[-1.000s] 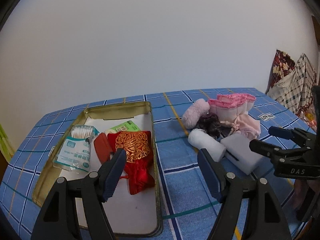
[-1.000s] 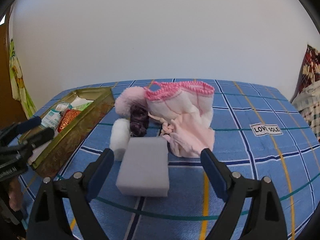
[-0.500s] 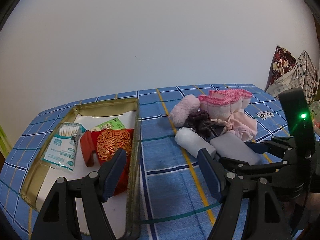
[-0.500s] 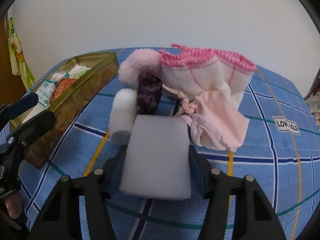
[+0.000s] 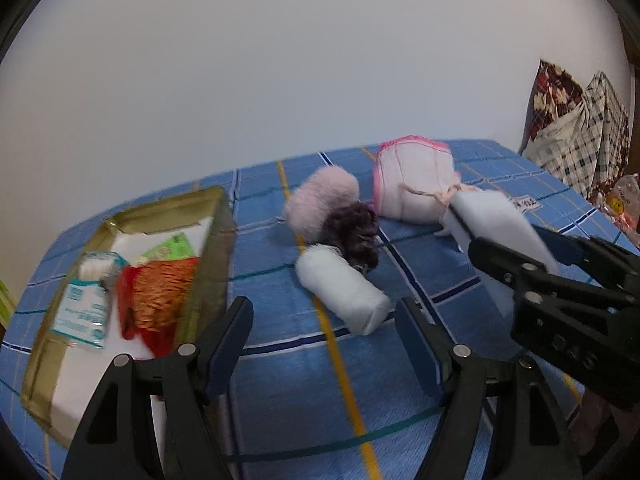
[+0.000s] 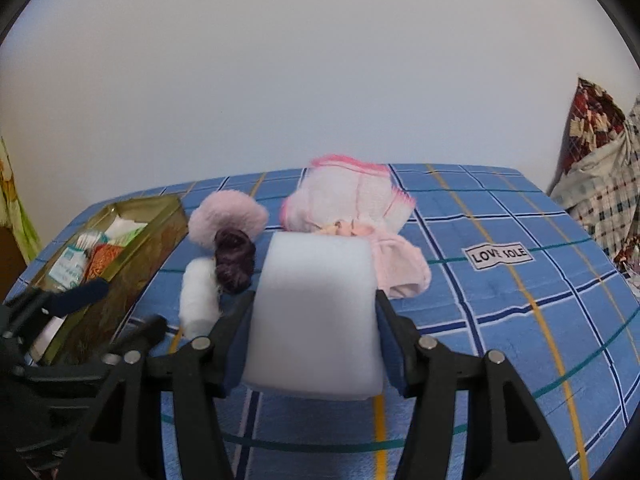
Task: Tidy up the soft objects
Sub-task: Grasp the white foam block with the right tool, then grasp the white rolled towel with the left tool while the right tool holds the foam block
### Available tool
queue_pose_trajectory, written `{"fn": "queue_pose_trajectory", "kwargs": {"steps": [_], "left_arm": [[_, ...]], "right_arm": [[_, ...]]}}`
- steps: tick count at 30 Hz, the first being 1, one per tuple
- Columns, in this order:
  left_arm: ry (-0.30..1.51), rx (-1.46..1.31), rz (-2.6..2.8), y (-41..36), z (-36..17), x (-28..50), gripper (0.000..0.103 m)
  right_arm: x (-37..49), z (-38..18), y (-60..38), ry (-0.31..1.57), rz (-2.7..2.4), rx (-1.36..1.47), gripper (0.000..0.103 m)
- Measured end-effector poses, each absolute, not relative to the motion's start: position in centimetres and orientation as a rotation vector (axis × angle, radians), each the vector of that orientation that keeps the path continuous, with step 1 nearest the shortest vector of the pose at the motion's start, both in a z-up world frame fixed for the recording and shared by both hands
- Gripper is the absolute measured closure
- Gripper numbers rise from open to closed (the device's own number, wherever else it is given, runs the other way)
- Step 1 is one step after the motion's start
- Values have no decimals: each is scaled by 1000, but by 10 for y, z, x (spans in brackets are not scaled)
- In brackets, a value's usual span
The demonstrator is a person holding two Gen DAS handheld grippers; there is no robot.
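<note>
My right gripper (image 6: pixel 312 328) is shut on a white foam block (image 6: pixel 316 312) and holds it lifted above the blue checked cloth; the block also shows in the left wrist view (image 5: pixel 496 220). My left gripper (image 5: pixel 324 340) is open and empty, just in front of a white roll (image 5: pixel 344 296). Behind the roll lie a dark purple scrunchie (image 5: pixel 356 232), a pink fluffy puff (image 5: pixel 320 200) and a pink-trimmed cloth (image 5: pixel 412 184). A gold tin (image 5: pixel 216 232) at the left holds a red pouch (image 5: pixel 156 300) and cotton swabs (image 5: pixel 88 300).
The blue checked cloth (image 6: pixel 520 312) bears a "LOVE SOLE" label (image 6: pixel 498 257) at the right. Patterned bags (image 5: pixel 576 128) stand at the far right edge. A white wall is behind.
My right gripper closed on the foam block and lifted it off the cloth. My left gripper swung right, from the tin toward the white roll.
</note>
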State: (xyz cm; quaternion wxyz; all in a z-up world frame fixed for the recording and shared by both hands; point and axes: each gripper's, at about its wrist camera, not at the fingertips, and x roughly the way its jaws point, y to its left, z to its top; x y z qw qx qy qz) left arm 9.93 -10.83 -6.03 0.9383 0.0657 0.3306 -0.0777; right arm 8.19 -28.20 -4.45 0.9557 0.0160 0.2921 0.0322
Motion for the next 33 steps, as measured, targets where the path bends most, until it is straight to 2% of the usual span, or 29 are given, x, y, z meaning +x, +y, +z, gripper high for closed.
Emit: {"fn": "queue_pose_trajectory", "kwargs": {"steps": [8,27,28,29,33], "left_arm": [[806,44,-170,-108,-78,141,28],[846,10,-186,-112,-83,159,28],[845,7,-187,-111,-83,159,29],[841,1,-197,-111,-83,158,39],[850,-13,-243,-108,-83,152,51]], "right_arm": [[77,-41,-275,562,57,16,45],[80,-43,-274,582,68,10,45],[79,-43,-274,582,68,9,45],[80,-44,-274,581,68,9,45],[79,-44,-274,578,67,10,45]]}}
